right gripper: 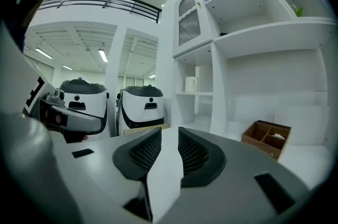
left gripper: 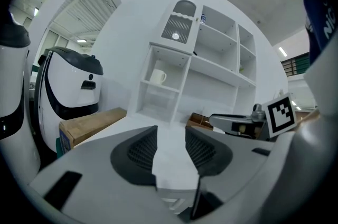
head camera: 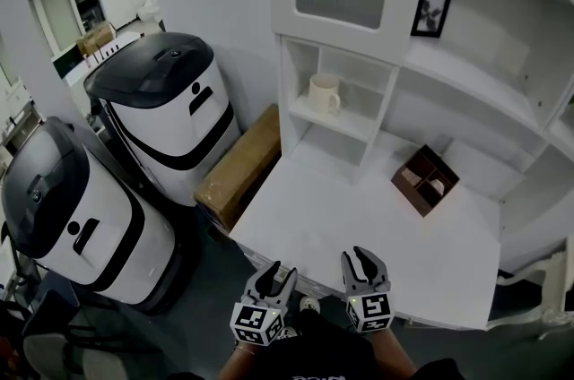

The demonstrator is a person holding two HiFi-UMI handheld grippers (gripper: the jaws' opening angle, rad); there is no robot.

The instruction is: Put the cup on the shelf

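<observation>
A cream cup (head camera: 324, 93) with a handle stands upright on the middle board of the small white shelf unit (head camera: 357, 125) at the back of the white table (head camera: 359, 230). It also shows in the left gripper view, cup (left gripper: 158, 76), and in the right gripper view, cup (right gripper: 190, 84). My left gripper (head camera: 278, 272) and right gripper (head camera: 361, 255) hover side by side at the table's near edge, far from the cup. The left gripper (left gripper: 171, 136) and the right gripper (right gripper: 170, 138) each show a clear gap between the pads, with nothing in them.
A brown divided box (head camera: 425, 179) sits on the table right of the shelf unit. A long cardboard box (head camera: 242, 163) leans at the table's left edge. Two white-and-black machines (head camera: 166, 109) (head camera: 72, 208) stand on the floor to the left. A framed picture (head camera: 435, 9) stands on an upper shelf.
</observation>
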